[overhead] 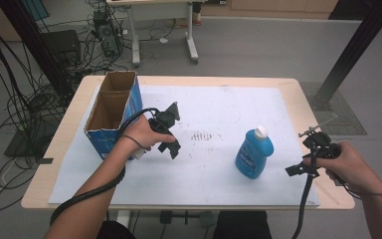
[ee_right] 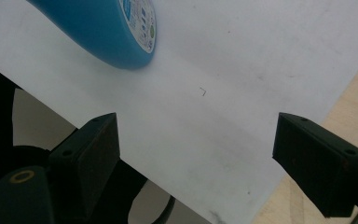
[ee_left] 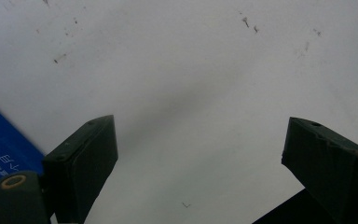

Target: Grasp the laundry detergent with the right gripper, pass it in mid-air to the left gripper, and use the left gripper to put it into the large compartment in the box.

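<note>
Blue bottle (overhead: 254, 153) upright | right gripper (overhead: 302, 169) open, beside it

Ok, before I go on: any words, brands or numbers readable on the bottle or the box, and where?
Blue bottle: its front label has white lettering, too blurred to read.
Same bottle in the right gripper view: a label with small print and round symbols, too small to read.
Cardboard box: pale print low on its blue side, too small to read.
Same box in the left gripper view: a few white characters, not legible.
</note>
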